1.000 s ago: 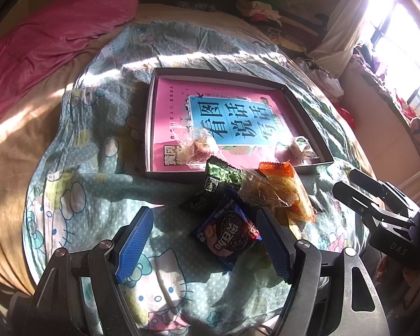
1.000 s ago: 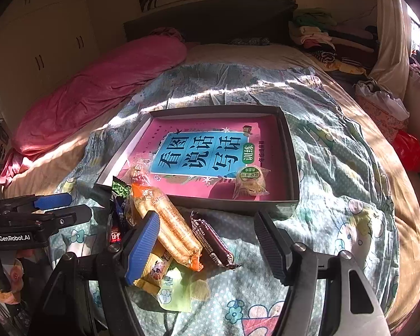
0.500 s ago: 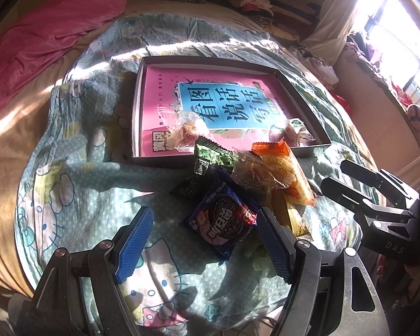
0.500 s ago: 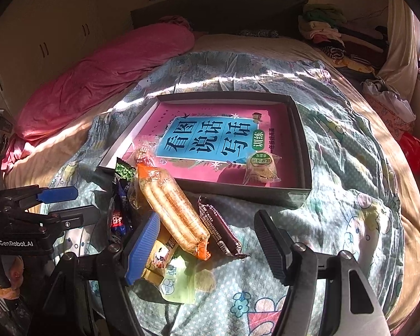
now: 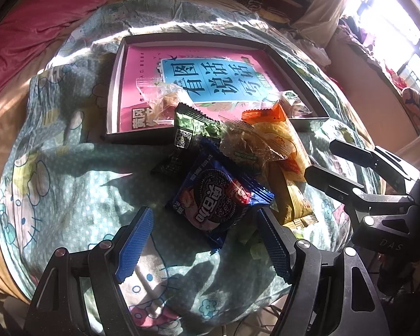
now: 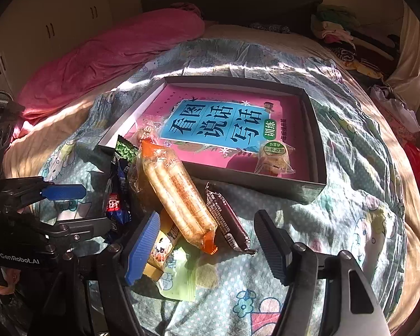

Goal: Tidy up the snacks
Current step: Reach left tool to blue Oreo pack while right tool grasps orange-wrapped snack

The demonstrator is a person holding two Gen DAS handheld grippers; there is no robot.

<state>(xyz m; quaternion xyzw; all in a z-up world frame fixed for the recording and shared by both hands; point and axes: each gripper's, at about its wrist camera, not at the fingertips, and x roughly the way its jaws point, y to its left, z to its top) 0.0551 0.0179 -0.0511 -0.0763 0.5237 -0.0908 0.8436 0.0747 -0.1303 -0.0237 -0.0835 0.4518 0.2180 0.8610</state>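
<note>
A pile of snacks lies on the bedspread before a shallow dark box lined with a pink book. My left gripper is open, its jaws on either side of a blue cookie pack. Behind that lie a green packet and an orange-ended wafer pack. My right gripper is open just above the wafer pack and a brown bar. Two clear-wrapped pastries lie inside the box.
A pale green pouch and a small yellow pack lie at the pile's near edge. A pink quilt lies far left. Folded clothes are stacked at the back right. The bed's edge is just below both grippers.
Both grippers have moved forward and lower toward the snack pile, which looks larger now. The snacks have not moved. Both stay open.
</note>
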